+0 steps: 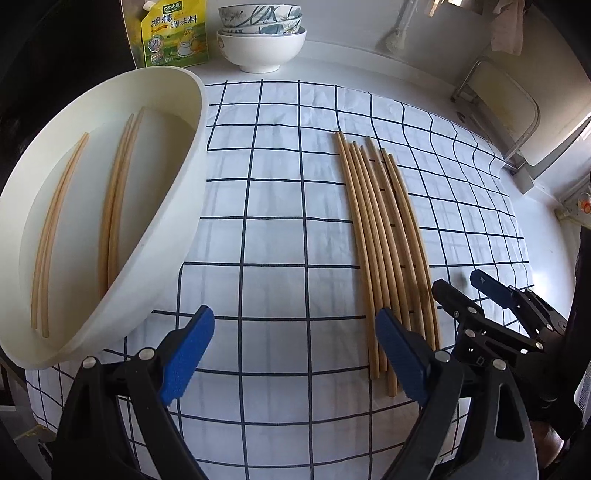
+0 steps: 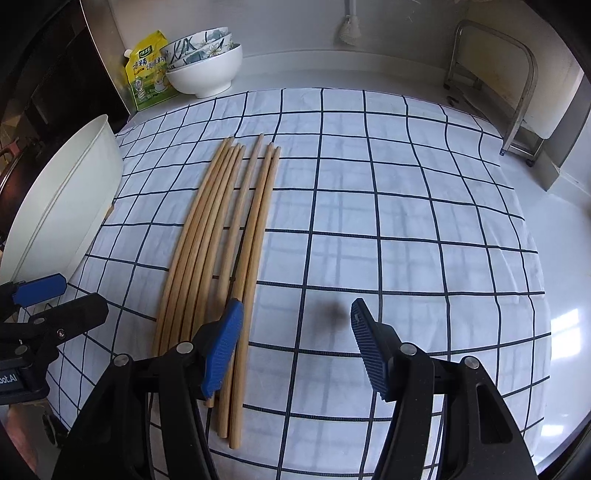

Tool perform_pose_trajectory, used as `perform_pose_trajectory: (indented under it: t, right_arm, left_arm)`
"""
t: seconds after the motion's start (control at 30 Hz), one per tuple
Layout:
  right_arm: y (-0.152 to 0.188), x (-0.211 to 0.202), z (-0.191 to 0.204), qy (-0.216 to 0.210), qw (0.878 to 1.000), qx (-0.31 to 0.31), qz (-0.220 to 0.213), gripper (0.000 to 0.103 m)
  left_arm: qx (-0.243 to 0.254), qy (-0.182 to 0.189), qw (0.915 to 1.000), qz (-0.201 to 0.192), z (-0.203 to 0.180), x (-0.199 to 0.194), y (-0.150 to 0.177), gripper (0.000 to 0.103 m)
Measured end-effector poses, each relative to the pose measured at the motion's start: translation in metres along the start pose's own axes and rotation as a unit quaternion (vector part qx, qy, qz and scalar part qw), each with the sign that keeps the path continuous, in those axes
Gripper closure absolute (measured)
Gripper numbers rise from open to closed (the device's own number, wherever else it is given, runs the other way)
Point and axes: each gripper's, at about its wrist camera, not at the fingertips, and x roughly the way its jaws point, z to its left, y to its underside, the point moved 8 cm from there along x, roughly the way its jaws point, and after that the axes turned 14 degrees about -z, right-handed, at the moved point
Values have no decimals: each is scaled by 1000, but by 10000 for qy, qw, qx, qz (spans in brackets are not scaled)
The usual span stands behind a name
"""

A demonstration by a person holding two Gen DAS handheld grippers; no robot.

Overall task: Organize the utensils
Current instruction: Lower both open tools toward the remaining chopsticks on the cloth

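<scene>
Several wooden chopsticks [image 1: 384, 240] [image 2: 221, 258] lie side by side on a blue-checked white cloth [image 1: 280, 221] [image 2: 388, 221]. A white tub [image 1: 177, 206] [image 2: 62, 203] stands tilted at the left, with a pair of chopsticks [image 1: 118, 206] and another pair [image 1: 55, 229] inside. My left gripper [image 1: 295, 350] [image 2: 70, 295] hangs open over the cloth between the tub and the bundle, its right pad over the chopsticks' near ends. My right gripper [image 2: 295, 343] [image 1: 461, 282] is open too; its left pad sits over the bundle's right edge, and nothing is pinched.
Stacked bowls [image 1: 262, 40] [image 2: 203, 70] and a yellow-green seasoning pouch [image 1: 170, 33] [image 2: 147, 74] stand at the back of the counter. A metal rack holding a board [image 1: 502, 114] [image 2: 517, 88] is at the back right. A brush [image 2: 347, 33] hangs on the wall.
</scene>
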Motion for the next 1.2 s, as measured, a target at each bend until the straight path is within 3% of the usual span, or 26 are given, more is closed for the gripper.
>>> perform_pose_trajectory:
  t: [0.6,0.87,1.2]
  right_arm:
    - [4,1,-19,157,9998,-113,-13,45]
    - [3,-2,-44,292,9996,39,-43,45]
    - [-2,1,-38,190,9998,-18,-93,45]
  left_arm:
    - [117,-53,9999,-32,-18,21,3,16]
    - [163,-246,9996,-41,-17,32,0,16]
    - [290,-481,9984,-4,-19,42,0,14]
